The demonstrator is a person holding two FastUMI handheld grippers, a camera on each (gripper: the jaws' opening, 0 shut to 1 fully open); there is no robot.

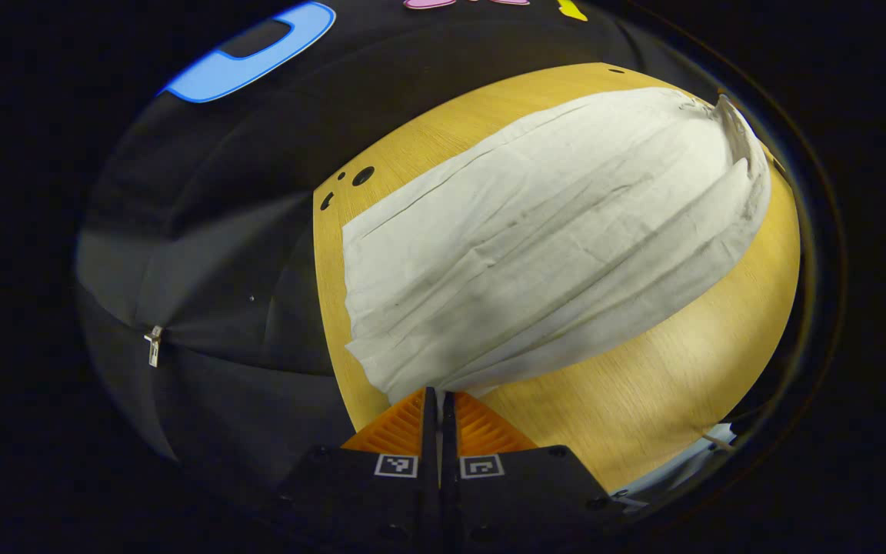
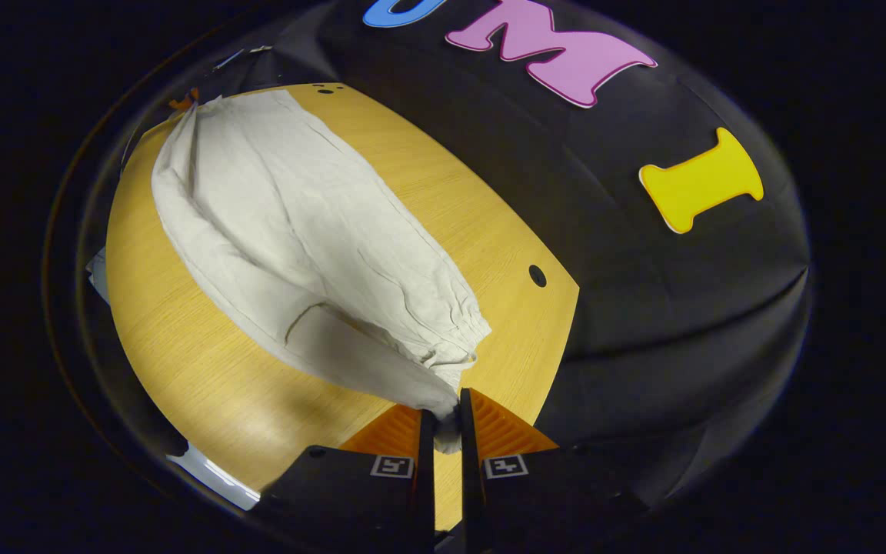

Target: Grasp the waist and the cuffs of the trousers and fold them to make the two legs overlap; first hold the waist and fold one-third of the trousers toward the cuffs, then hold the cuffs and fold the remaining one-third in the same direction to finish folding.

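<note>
Pale cream trousers (image 1: 535,246) lie lengthwise across a wooden table (image 1: 643,392). In the left gripper view my left gripper (image 1: 438,394) is shut on the near corner of the cuff end, the cloth pinched between both fingers. In the right gripper view my right gripper (image 2: 445,404) is shut on the near corner of the gathered elastic waist (image 2: 458,338), with fabric showing between the fingers. From each held corner the near edge of the trousers (image 2: 297,254) rises slightly off the table (image 2: 204,369). A pocket opening (image 2: 297,323) shows near the waist. Each view has the other gripper as a small speck at the garment's far end.
Small dark holes (image 1: 362,175) mark the tabletop near its corners, and one hole (image 2: 537,275) lies close to the waist end. The black booth cloth (image 1: 220,254) hangs just past the table's edges. A pale object (image 2: 212,477) shows below the table's near edge.
</note>
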